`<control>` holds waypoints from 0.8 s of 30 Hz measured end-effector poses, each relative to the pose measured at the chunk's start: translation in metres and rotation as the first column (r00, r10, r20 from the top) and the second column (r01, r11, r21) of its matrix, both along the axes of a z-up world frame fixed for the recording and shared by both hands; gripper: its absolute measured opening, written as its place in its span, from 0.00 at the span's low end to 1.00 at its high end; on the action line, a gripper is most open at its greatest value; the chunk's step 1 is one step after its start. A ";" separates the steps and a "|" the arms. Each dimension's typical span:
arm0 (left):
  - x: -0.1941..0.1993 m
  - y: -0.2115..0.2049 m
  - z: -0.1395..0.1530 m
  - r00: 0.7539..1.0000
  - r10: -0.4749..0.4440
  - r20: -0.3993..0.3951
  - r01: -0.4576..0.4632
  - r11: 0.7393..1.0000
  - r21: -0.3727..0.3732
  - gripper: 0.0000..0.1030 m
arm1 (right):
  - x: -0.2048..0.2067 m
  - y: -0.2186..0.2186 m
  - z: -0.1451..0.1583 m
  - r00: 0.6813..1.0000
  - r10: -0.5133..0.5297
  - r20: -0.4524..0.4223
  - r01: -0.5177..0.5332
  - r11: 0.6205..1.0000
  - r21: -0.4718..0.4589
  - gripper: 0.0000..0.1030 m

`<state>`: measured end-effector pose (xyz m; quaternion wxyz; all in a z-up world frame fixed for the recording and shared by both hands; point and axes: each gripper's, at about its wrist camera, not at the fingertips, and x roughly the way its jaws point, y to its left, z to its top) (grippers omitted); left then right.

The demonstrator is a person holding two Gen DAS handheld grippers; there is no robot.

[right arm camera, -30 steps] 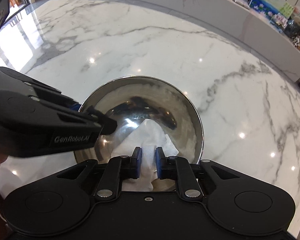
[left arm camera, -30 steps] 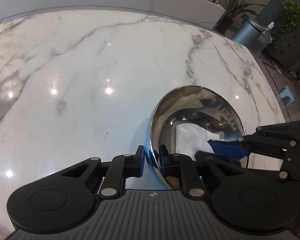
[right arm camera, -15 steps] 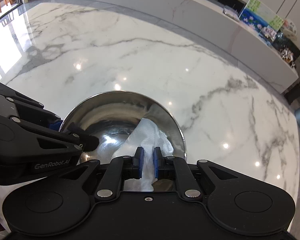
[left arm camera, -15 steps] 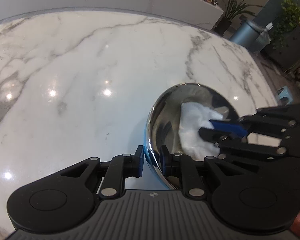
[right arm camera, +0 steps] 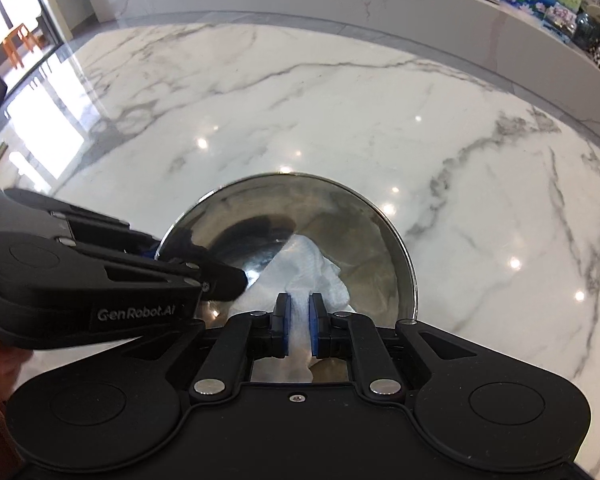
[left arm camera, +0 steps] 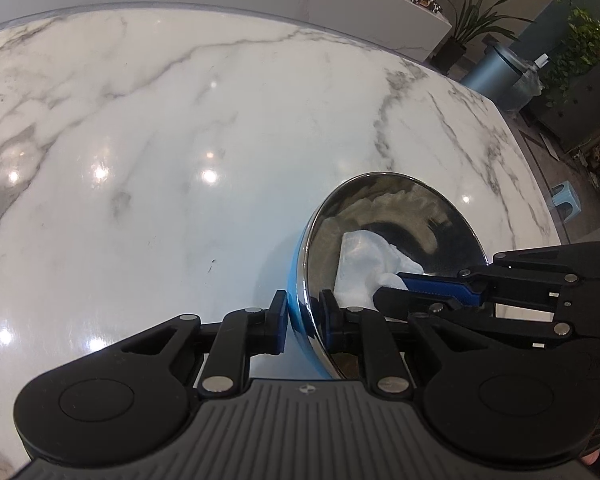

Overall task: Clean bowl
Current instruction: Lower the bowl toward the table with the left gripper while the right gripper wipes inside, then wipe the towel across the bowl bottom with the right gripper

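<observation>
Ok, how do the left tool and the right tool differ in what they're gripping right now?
The left tool is shut on the rim of the shiny steel bowl, one pad outside, one inside. The right tool is shut on the crumpled white paper towel, pressing it inside the bowl. Both are black with blue pads.

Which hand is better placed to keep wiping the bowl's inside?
Right. Its tongs are shut on the tissue inside the bowl; the left tongs are clamped on the rim, steadying it.
</observation>
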<state>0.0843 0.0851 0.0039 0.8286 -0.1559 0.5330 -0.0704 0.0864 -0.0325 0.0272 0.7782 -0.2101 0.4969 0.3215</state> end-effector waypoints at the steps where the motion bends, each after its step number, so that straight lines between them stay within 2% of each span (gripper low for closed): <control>1: 0.000 -0.001 0.001 1.000 -0.004 0.004 0.004 1.000 0.009 0.14 | -0.002 0.001 0.000 1.000 0.017 0.013 -0.017 1.000 -0.023 0.09; 8: -0.001 -0.003 0.002 1.000 -0.009 0.010 0.008 1.000 0.026 0.14 | -0.014 0.003 0.003 0.987 0.099 0.126 -0.078 0.984 -0.161 0.07; 11: -0.001 -0.003 0.002 1.000 -0.008 0.006 0.008 1.000 0.023 0.14 | -0.015 0.001 0.005 0.984 0.108 0.145 -0.082 0.981 -0.174 0.07; 14: -0.001 -0.002 0.002 1.000 -0.006 0.001 0.006 1.000 0.018 0.14 | -0.011 -0.003 0.011 0.990 0.068 0.122 -0.053 0.991 -0.122 0.08; 17: -0.001 -0.001 0.002 1.000 -0.003 -0.003 0.003 1.000 0.010 0.14 | -0.008 -0.005 0.018 0.996 0.031 0.079 -0.026 0.998 -0.056 0.16; 20: 0.000 0.000 0.001 1.000 -0.002 -0.004 0.002 1.000 0.008 0.14 | -0.011 -0.001 0.019 0.998 0.033 0.060 -0.031 0.999 -0.039 0.34; 24: 0.001 -0.001 0.001 1.000 -0.002 -0.005 0.002 1.000 0.009 0.14 | -0.017 0.006 0.013 0.997 0.046 0.060 -0.043 0.998 -0.054 0.37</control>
